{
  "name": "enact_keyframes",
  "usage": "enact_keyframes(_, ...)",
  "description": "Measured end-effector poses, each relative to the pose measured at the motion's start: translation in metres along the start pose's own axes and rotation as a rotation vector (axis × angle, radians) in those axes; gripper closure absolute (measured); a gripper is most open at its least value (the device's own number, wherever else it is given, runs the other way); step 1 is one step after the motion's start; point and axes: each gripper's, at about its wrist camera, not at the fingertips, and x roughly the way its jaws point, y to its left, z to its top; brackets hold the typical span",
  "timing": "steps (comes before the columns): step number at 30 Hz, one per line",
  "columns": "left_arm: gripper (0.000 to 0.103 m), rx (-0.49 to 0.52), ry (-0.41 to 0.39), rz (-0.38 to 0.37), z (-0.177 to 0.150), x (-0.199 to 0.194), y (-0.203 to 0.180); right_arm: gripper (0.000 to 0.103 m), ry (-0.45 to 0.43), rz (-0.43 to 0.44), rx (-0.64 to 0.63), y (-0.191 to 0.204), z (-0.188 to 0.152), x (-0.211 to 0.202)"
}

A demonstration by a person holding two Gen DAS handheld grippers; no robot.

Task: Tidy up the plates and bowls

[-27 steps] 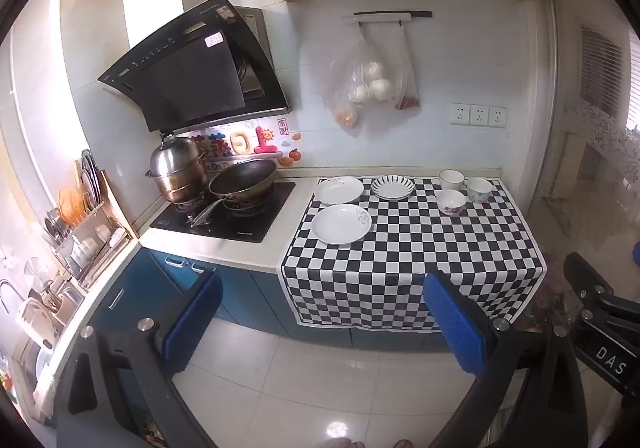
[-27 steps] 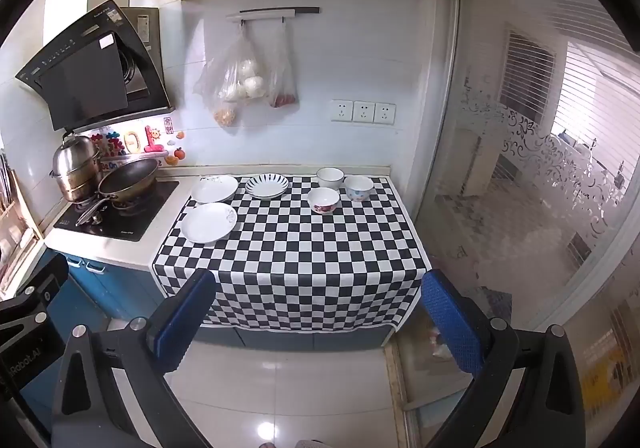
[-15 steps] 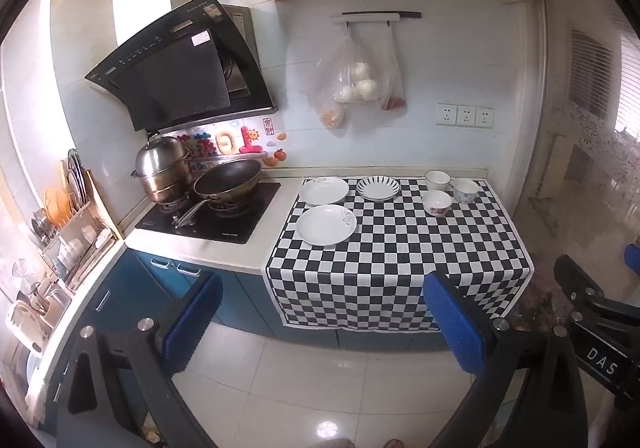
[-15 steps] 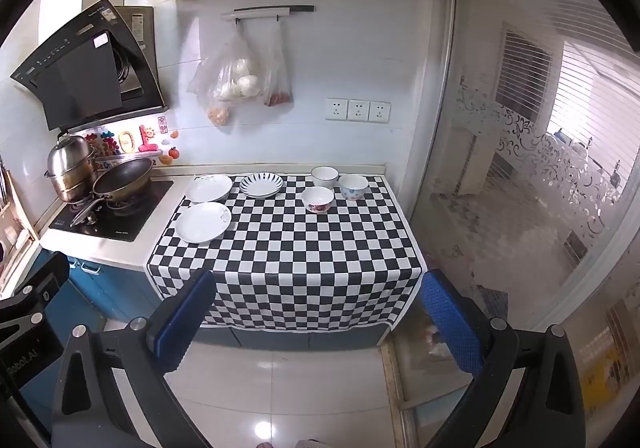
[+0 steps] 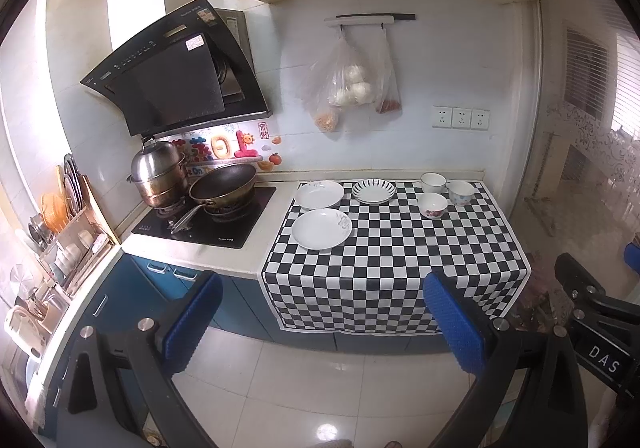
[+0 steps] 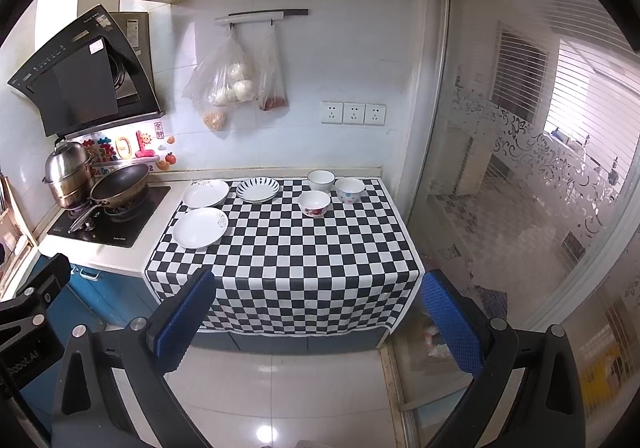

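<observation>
Since the plates (image 5: 321, 228) and bowls (image 5: 432, 204) look like hard, slick, breakable china, each wide-open, empty gripper (image 5: 320, 318) should pinch a rim.

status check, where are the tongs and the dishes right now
Left tongs and right tongs open, empty, short of the counter. Three plates and three bowls unstacked on the checkered cloth. Path clear.

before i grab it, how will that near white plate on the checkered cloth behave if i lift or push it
The near white plate looks glazed and rigid, so probably slippery between pads and breakable if dropped. It sits shallow and flat, so the rim likely offers the only grip. Pushed, it may drag or bunch the checkered cloth, whose front edge hangs loose over the counter.
</observation>
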Motion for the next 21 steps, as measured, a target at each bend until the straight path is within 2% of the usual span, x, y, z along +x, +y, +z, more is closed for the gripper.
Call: enact_keyframes(21, 0.0, -0.004, 0.004, 0.008, -0.006, 0.0021, 0.0043, 0.0, 0.005, 0.017, -0.011, 0.0035, 0.0013, 0.003)
